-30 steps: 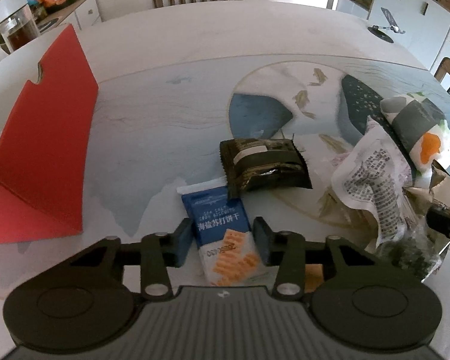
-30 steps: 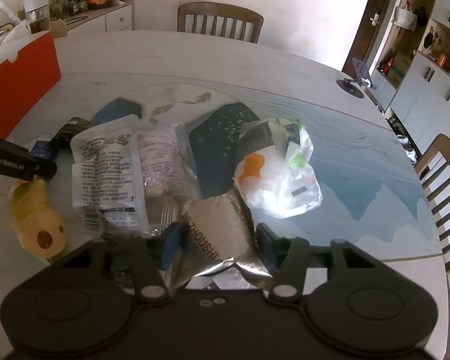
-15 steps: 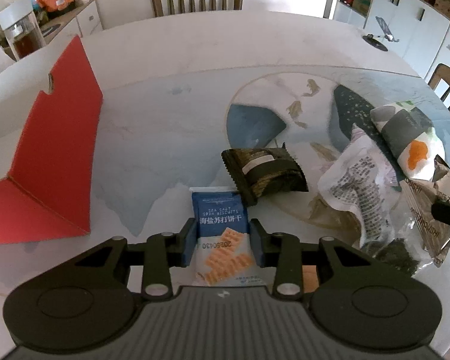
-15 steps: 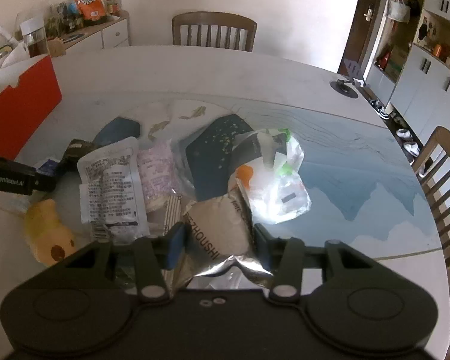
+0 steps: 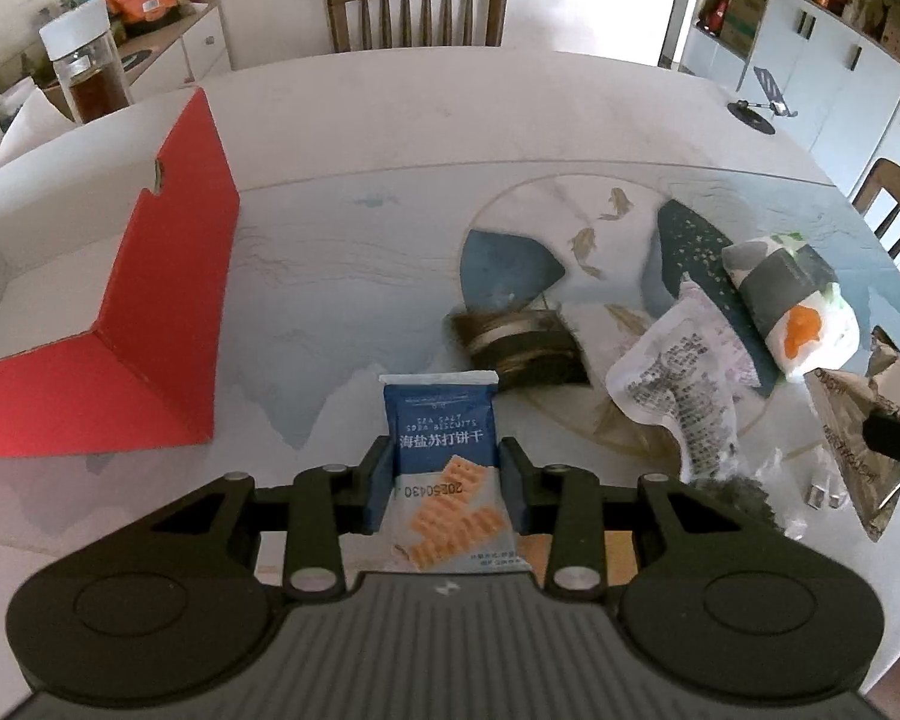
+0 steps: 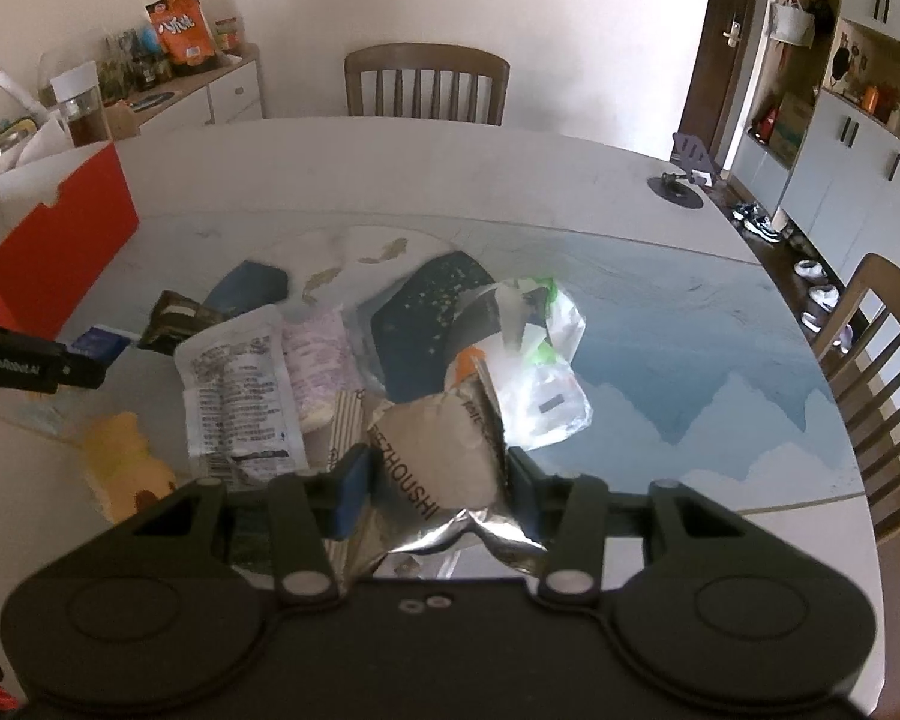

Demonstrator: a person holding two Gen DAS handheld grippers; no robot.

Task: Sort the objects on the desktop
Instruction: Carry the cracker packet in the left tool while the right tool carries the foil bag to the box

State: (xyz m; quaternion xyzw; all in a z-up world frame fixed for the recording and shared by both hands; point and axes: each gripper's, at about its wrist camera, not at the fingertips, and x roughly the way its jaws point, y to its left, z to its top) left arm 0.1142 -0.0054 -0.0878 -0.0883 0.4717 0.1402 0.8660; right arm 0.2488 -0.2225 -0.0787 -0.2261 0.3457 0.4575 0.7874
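Observation:
My left gripper (image 5: 447, 483) is shut on a blue soda-biscuit packet (image 5: 444, 462) and holds it above the table. My right gripper (image 6: 435, 489) is shut on a silver foil snack bag (image 6: 435, 480), lifted over the pile. The red open box (image 5: 120, 330) stands to the left; it also shows in the right wrist view (image 6: 54, 246). On the table lie a dark green packet (image 5: 522, 348), a white printed pouch (image 5: 678, 384) and a clear bag with orange and grey contents (image 5: 792, 306).
A yellow plush toy (image 6: 123, 468) lies at the near left of the pile. A phone stand (image 6: 684, 177) sits at the table's far right. Chairs stand at the far side (image 6: 426, 87) and at the right (image 6: 870, 372). A sideboard with jars is at the back left.
My left gripper closed on the blue packet and lifted it, turning toward the red box. My right gripper rose with the silver bag.

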